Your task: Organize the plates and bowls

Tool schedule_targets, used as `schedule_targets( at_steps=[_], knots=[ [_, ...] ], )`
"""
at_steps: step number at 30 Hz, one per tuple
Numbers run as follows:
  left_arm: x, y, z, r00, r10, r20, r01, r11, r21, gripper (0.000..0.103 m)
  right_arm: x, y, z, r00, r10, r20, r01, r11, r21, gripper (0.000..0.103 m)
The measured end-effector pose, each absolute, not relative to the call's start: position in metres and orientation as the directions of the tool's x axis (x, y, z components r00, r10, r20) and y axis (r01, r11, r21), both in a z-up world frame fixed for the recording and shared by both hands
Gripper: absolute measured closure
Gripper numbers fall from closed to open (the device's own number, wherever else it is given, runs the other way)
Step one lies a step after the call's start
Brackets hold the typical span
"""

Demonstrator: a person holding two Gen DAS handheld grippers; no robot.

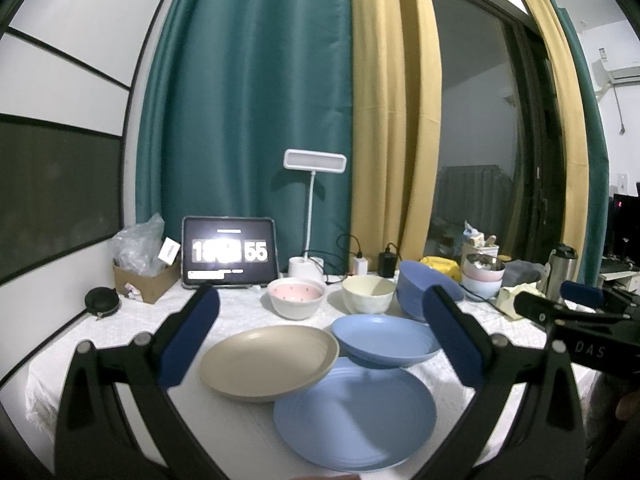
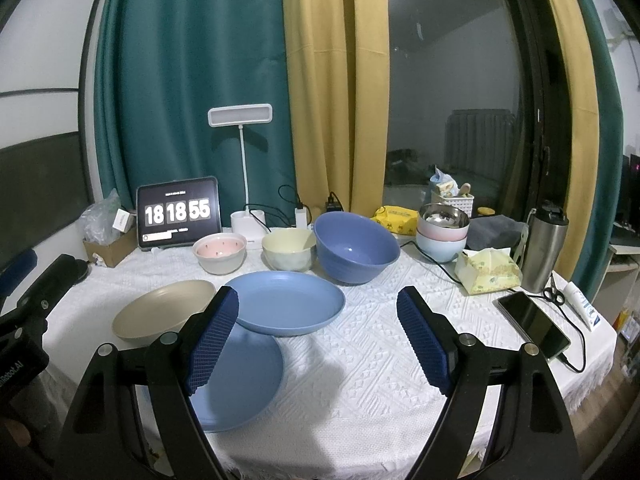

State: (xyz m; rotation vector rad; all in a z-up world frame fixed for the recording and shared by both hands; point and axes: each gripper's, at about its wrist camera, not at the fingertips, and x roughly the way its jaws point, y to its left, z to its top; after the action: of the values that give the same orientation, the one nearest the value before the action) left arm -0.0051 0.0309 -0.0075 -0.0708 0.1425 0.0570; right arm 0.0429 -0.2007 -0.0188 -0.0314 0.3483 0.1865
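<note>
Three plates overlap on the white tablecloth: a beige plate (image 1: 268, 360) (image 2: 164, 312), a deep blue plate (image 1: 386, 340) (image 2: 286, 306) and a flat blue plate (image 1: 356, 416) (image 2: 236, 376) nearest me. Behind them stand a pink bowl (image 1: 296, 298) (image 2: 220, 252), a cream bowl (image 1: 368, 292) (image 2: 288, 248) and a large blue bowl (image 1: 420, 288) (image 2: 356, 248). My left gripper (image 1: 320, 332) is open and empty, hovering over the plates. My right gripper (image 2: 318, 336) is open and empty, above the cloth just right of the plates; it also shows at the right edge of the left wrist view.
A stack of pastel bowls topped by a steel bowl (image 2: 442, 228) stands back right. A tablet clock (image 2: 178, 212), a lamp base (image 2: 246, 222), a cardboard box (image 2: 108, 244), a tissue pack (image 2: 488, 270), a steel flask (image 2: 544, 248), a phone (image 2: 534, 324) and cables line the table's edges.
</note>
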Motion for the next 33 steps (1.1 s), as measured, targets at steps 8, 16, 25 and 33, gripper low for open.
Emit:
schedule_targets(
  at_steps=[8, 16, 25, 33],
  knots=[
    [-0.005, 0.034, -0.007, 0.989, 0.054, -0.141, -0.064, 0.996, -0.067, 0.000, 0.043, -0.201, -0.019, 0.923, 0.176, -0.343, -0.187, 0.982, 0.002, 0.018],
    [0.000, 0.039, -0.009, 0.987, 0.059, -0.147, -0.071, 0.995, -0.076, 0.000, 0.047, -0.199, -0.023, 0.923, 0.179, -0.342, -0.190, 0.982, -0.001, 0.018],
    [0.024, 0.029, -0.020, 0.980, 0.053, -0.190, -0.066, 0.996, -0.063, 0.000, 0.065, -0.196, -0.031, 0.908, 0.182, -0.378, -0.198, 0.980, -0.003, 0.018],
    [0.057, 0.021, -0.033, 0.967, 0.046, -0.251, -0.060, 0.997, -0.048, 0.000, 0.096, -0.198, -0.045, 0.880, 0.181, -0.439, -0.194, 0.981, 0.017, 0.018]
  ],
)
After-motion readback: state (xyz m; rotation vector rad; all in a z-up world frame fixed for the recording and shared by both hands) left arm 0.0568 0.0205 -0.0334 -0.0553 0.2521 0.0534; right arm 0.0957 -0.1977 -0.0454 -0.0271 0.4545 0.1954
